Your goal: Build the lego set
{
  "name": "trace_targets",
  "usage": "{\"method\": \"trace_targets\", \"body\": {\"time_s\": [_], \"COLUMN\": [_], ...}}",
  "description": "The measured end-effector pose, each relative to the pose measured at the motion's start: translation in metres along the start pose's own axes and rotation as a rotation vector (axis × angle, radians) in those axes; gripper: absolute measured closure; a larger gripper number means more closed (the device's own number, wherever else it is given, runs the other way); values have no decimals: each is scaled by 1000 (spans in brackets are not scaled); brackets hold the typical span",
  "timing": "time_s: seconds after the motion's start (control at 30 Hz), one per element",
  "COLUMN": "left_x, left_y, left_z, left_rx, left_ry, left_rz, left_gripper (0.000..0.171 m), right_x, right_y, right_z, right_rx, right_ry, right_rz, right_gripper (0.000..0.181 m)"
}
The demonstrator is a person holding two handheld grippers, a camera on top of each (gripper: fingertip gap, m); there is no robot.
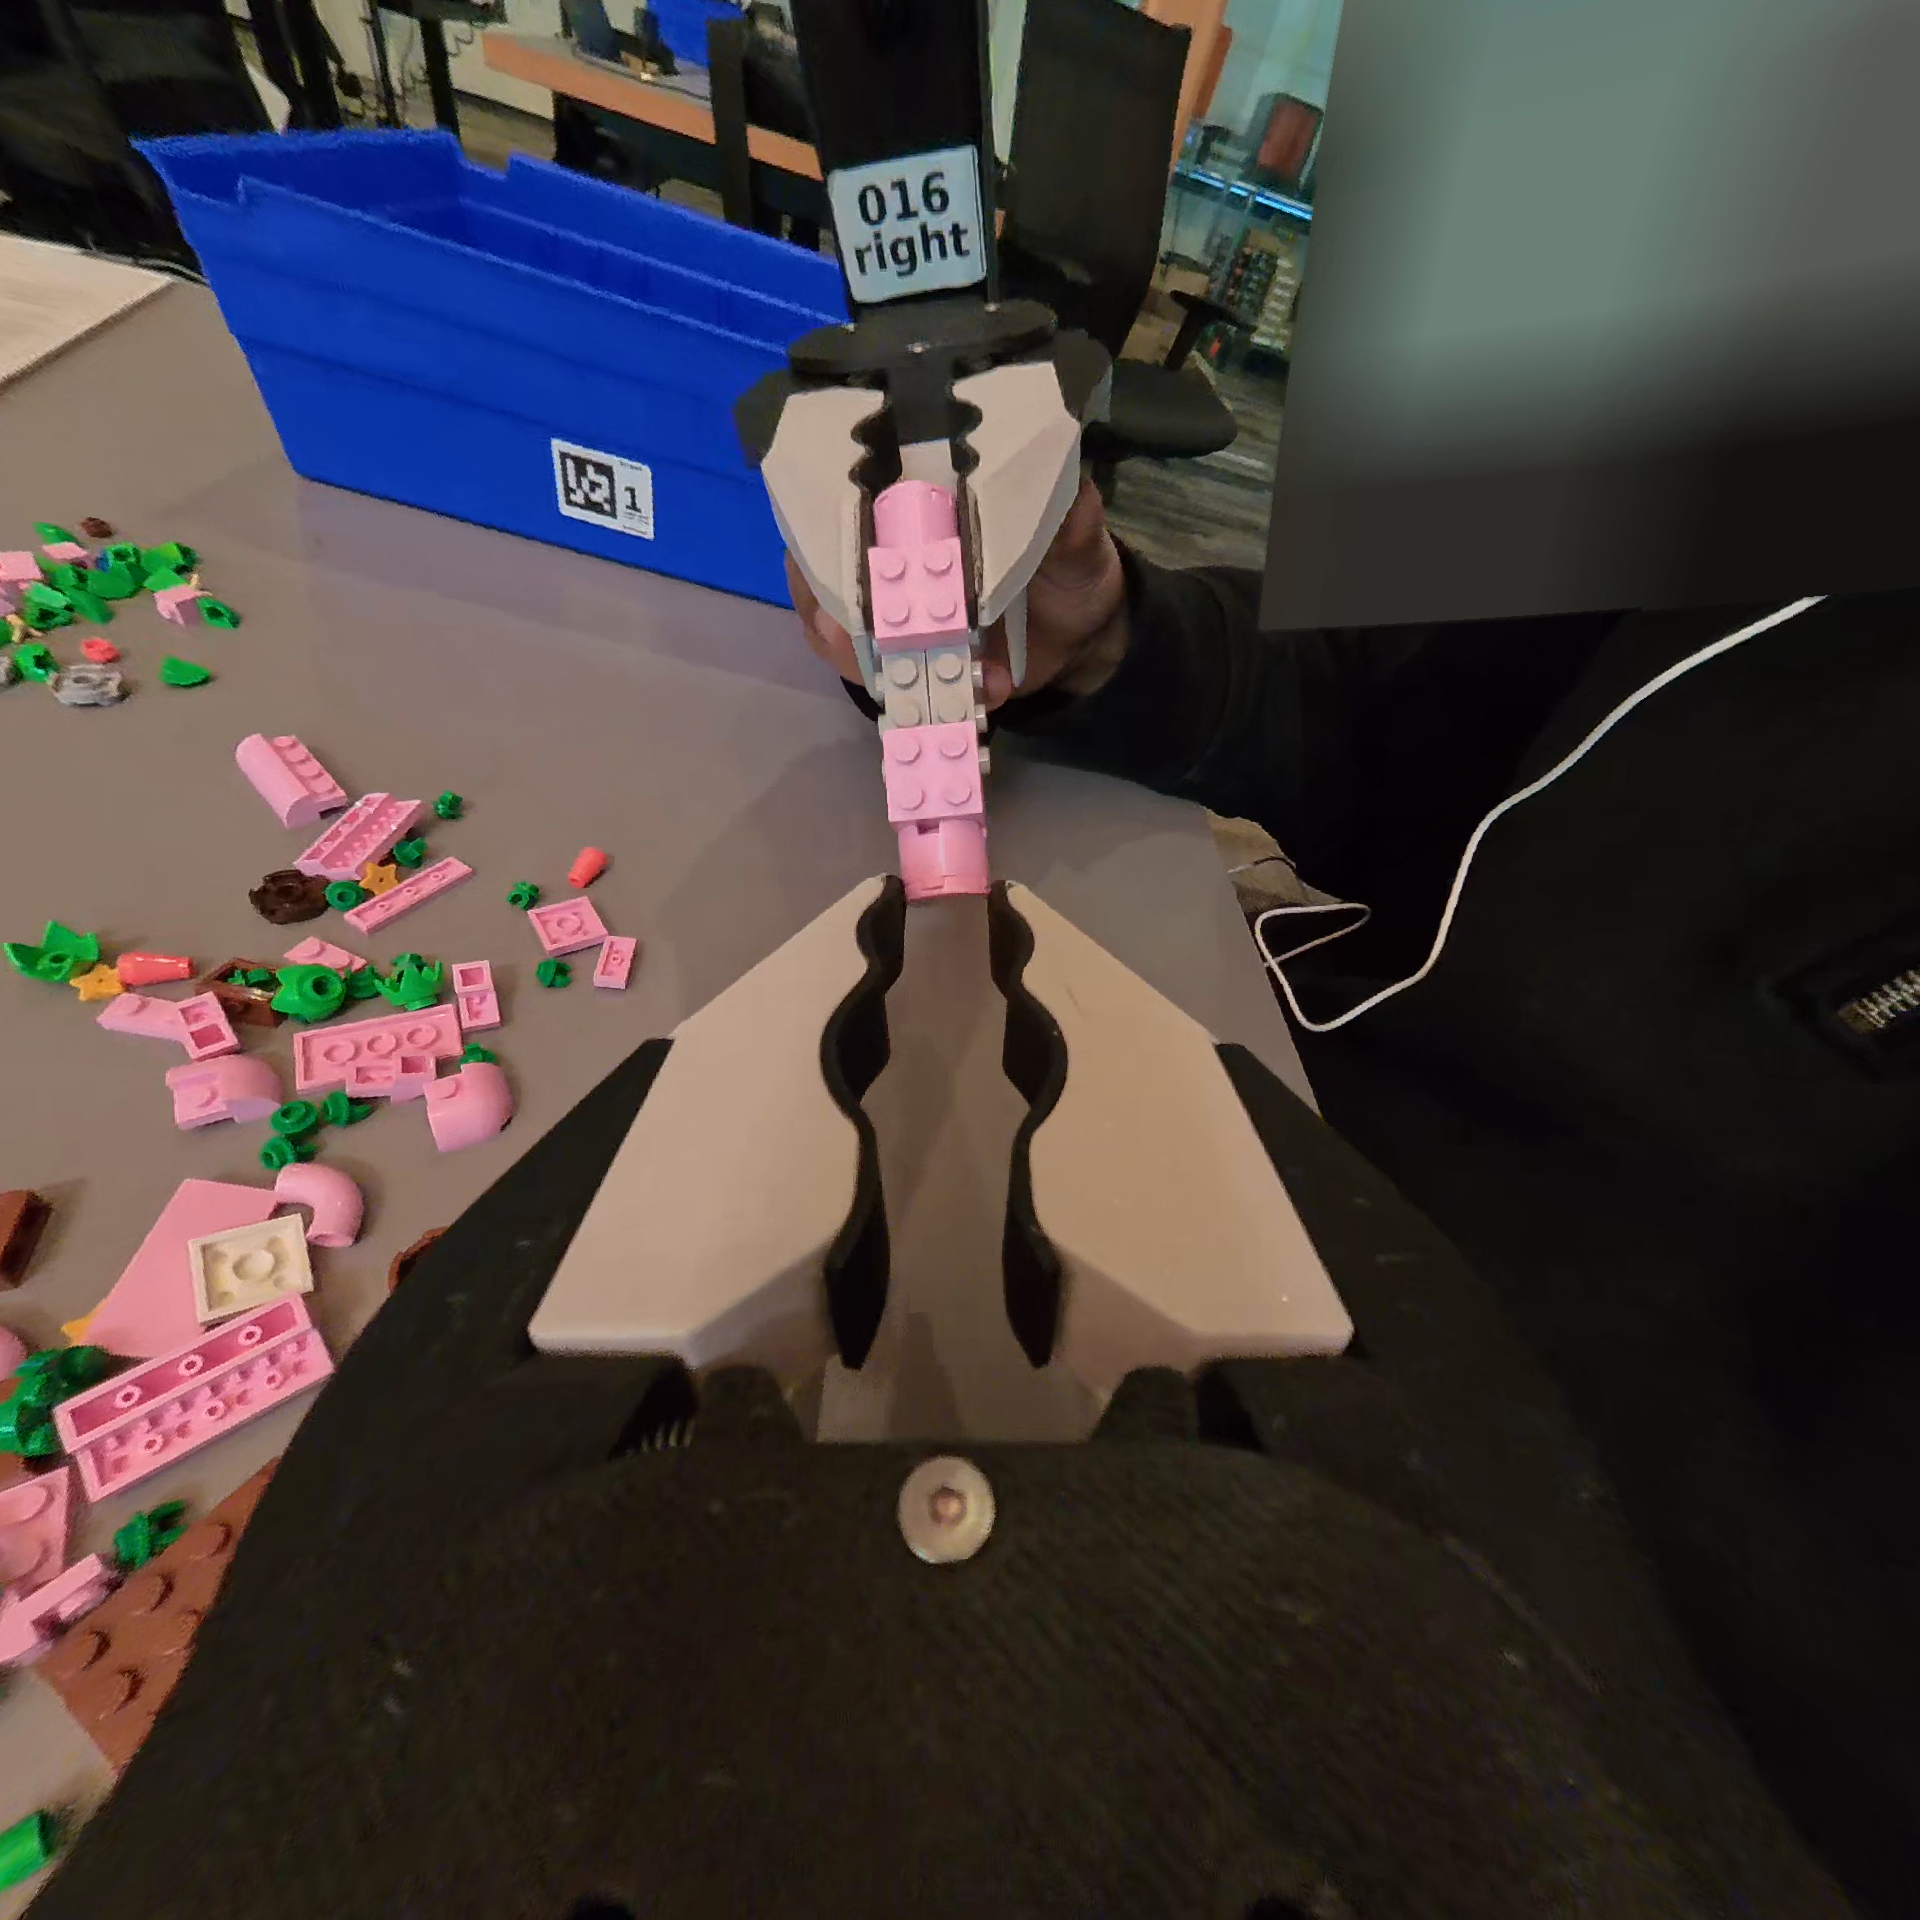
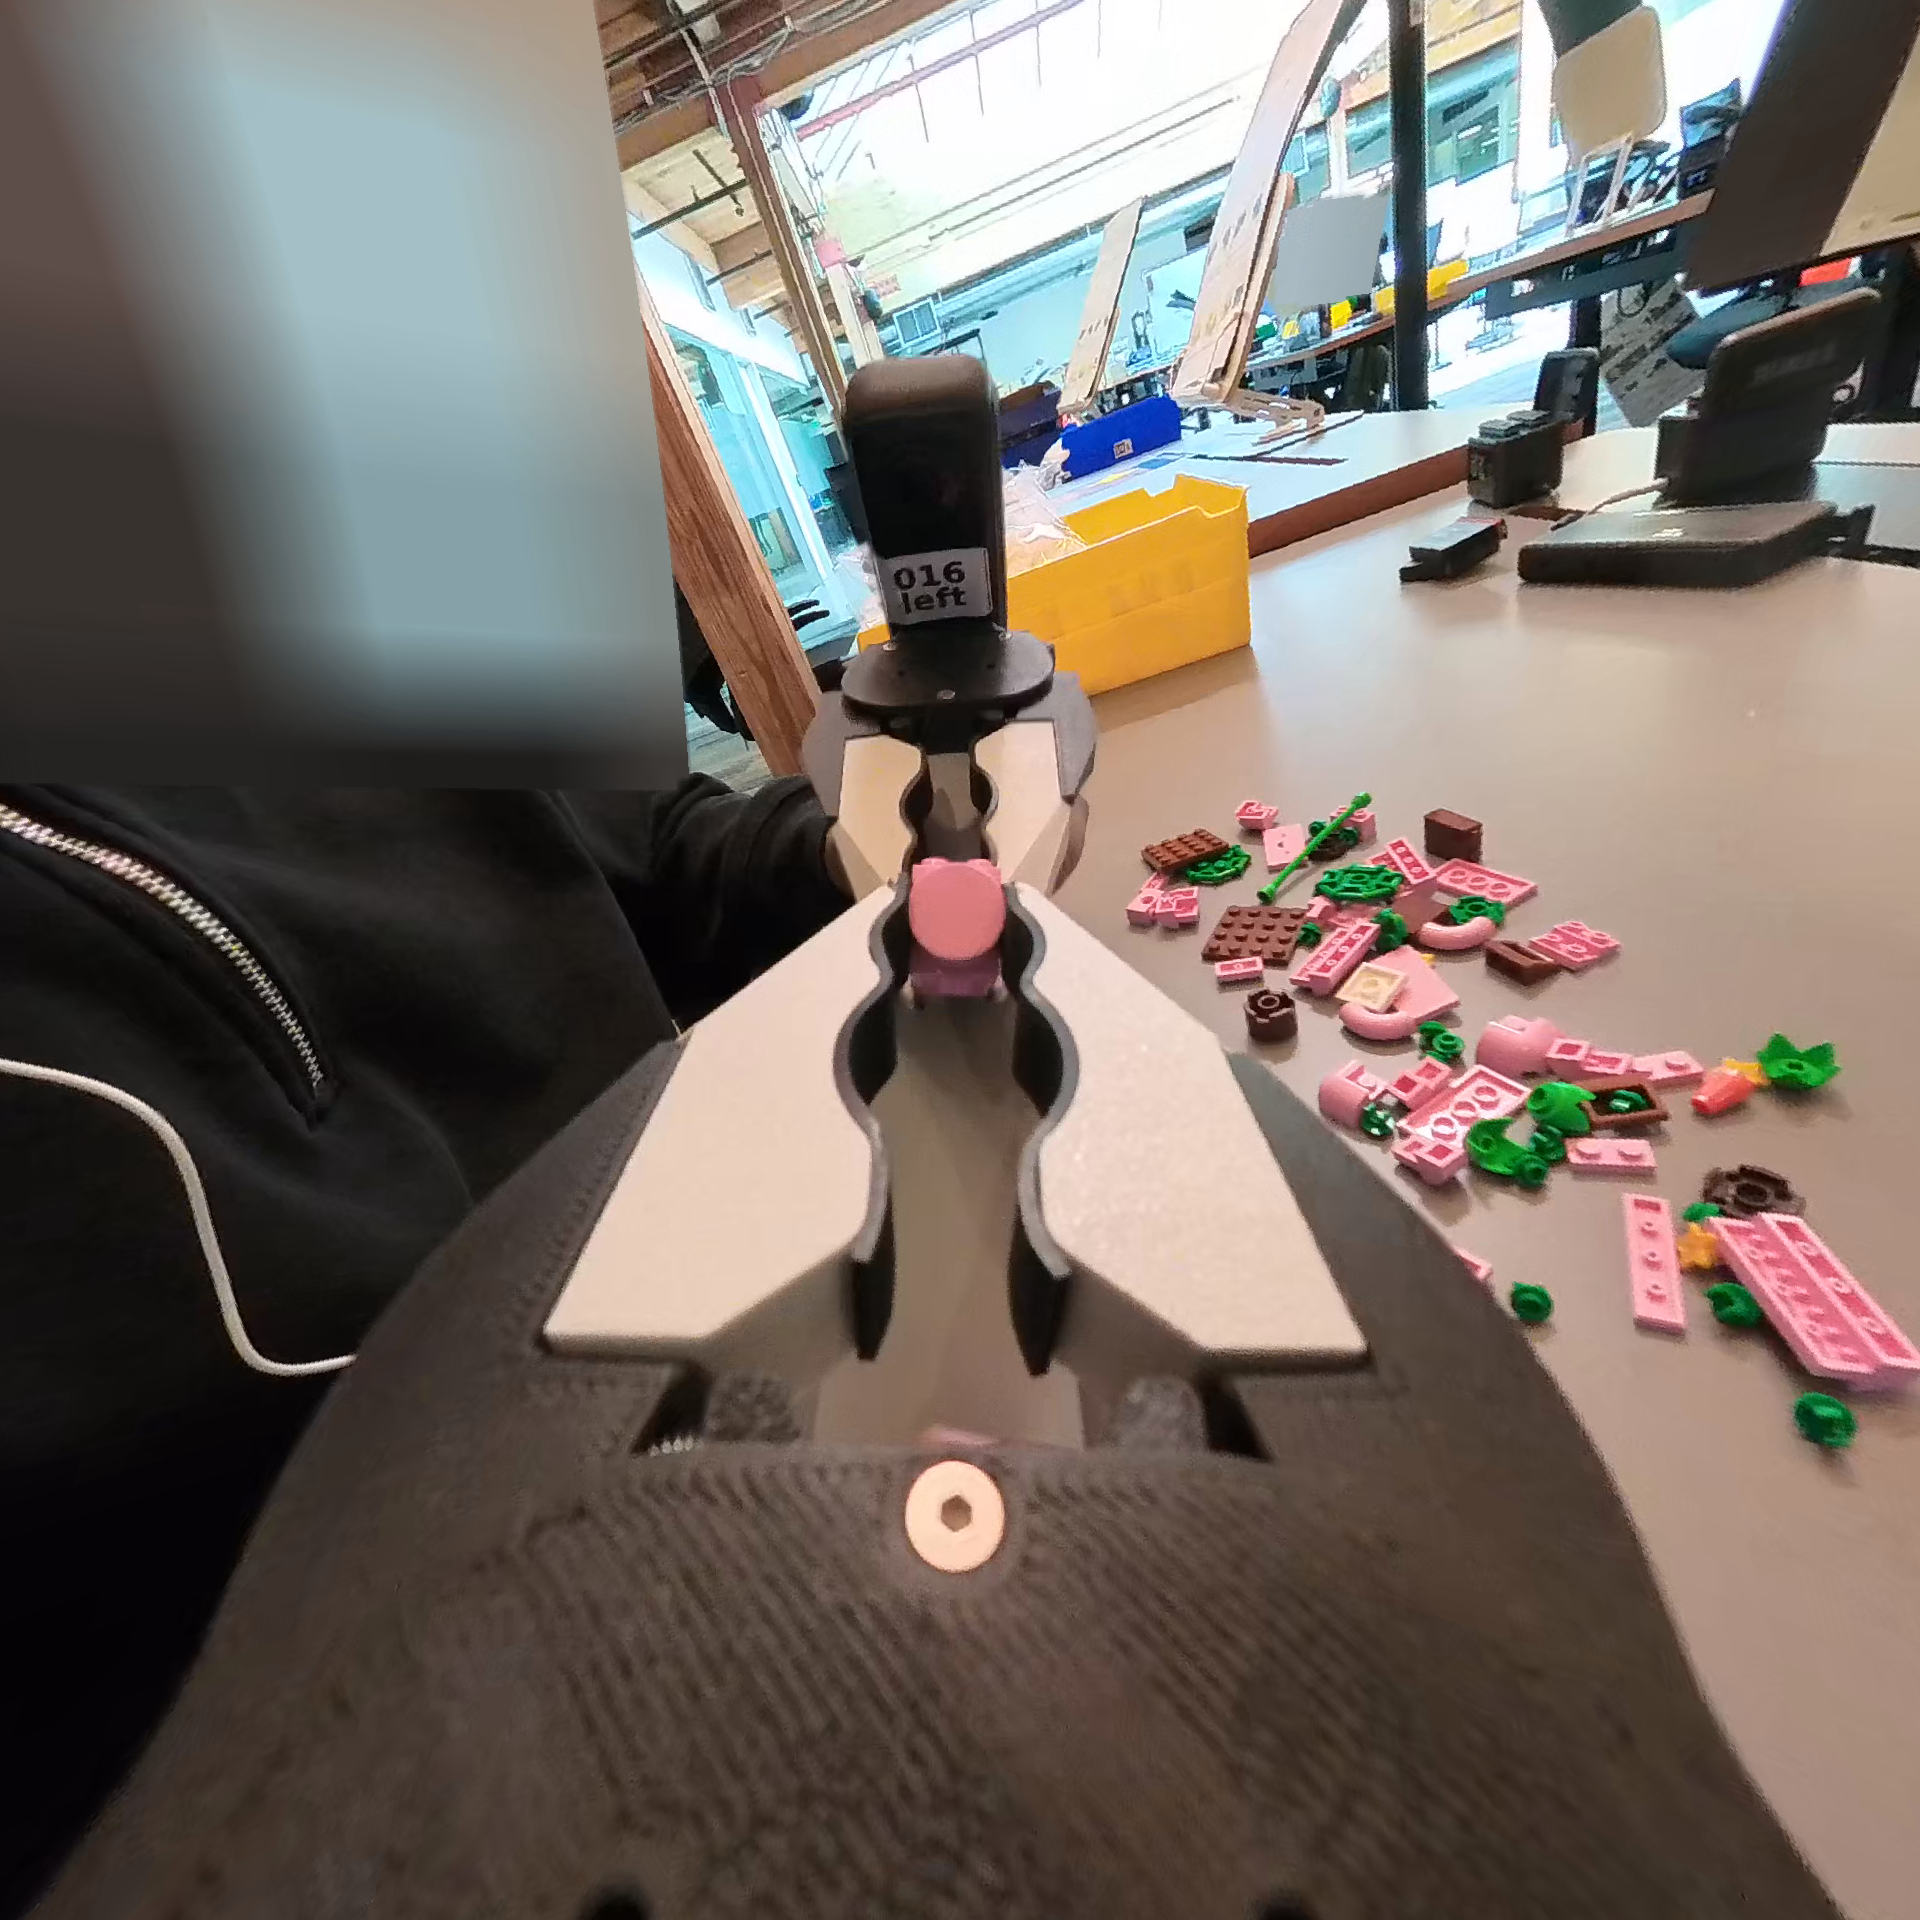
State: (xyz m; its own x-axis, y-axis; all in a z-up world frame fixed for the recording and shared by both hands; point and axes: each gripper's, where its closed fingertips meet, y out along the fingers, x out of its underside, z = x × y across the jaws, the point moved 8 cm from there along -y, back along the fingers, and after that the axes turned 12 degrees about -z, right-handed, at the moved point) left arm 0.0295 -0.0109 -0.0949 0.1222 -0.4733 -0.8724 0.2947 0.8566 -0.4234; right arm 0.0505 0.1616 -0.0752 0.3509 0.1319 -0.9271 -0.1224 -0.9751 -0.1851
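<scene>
Together, the left gripper [image 1: 943,891] and right gripper [image 1: 921,603] each clamp one end of a pink-and-grey lego assembly [image 1: 928,707] above the table's [image 1: 623,665] near edge; next likely a steady squeeze seating its joints.

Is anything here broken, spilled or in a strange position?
Nothing looks damaged. The pink and grey brick assembly is held in the air between both grippers. Loose pink, green and brown bricks lie scattered on the grey table, as expected mid-build.
</scene>
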Motion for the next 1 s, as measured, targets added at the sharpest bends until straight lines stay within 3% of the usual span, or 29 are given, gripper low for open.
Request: {"method": "trace_targets", "body": {"time_s": [0.23,0.4,0.6,0.7,0.77,0.9,1.0], "left_x": [-6,-7,-8,-8,-7,-7,-9], "left_y": [-8,-5,-5,-3,-1,-3,-4], "left_z": [6,13,14,15,14,13,15], "left_rx": [-152,-140,-120,-113,-94,-59,-113], "left_ry": [131,158,153,146,129,100,164], "left_rz": [-12,-25,-13,-22,-28,0,28], "left_gripper": [159,159,159,159,159,159,153], "right_x": [6,10,10,13,16,14,15], "right_y": [8,15,16,22,25,25,25], "right_z": [1,-3,-7,-10,-11,-12,-11], "right_rx": [-59,-32,-21,-24,28,39,34], "right_ry": [54,-13,-72,-101,-148,-156,-141], "right_rz": [-43,-117,-122,-160,-209,-199,-216], "right_gripper": [148,164,165,154,165,165,166]}}
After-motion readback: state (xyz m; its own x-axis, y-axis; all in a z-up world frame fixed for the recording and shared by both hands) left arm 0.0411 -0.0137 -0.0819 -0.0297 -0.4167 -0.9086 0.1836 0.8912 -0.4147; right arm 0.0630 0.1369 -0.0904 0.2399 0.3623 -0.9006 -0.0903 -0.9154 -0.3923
